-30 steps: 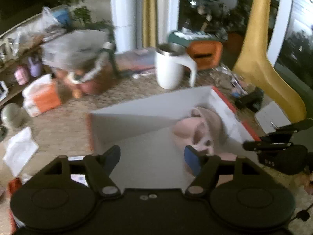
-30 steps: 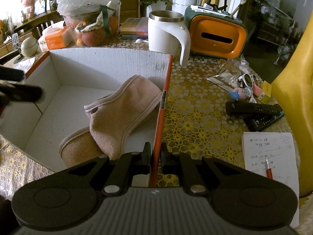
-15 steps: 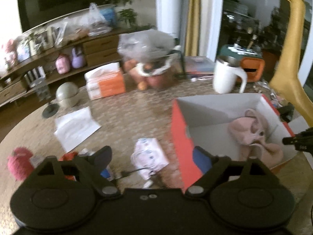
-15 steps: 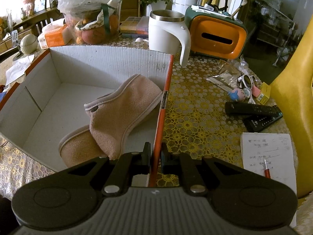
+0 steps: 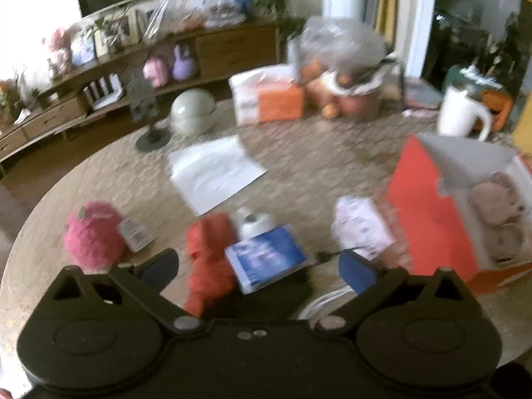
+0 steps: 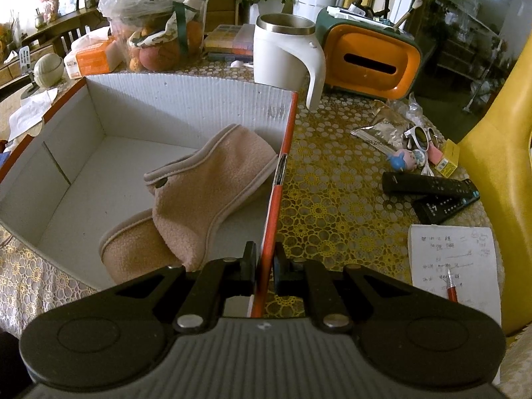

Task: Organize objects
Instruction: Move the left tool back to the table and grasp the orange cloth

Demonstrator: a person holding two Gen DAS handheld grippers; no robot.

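Black grippers [image 5: 257, 266] (blue finger pads [image 5: 357, 271])

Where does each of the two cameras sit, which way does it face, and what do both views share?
Left wrist: behind the left gripper, jaws opening with nothing gripped, facing a blue packet and red cloth on the table.
Right wrist: behind the right gripper, clamped on the box wall, facing pink slippers.
Shared: the orange box and white mug.

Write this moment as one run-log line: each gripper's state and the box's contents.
left gripper: jaws opening, nothing gripped, over table clutter | right gripper: shut on box wall | box: pink fleece slippers inside
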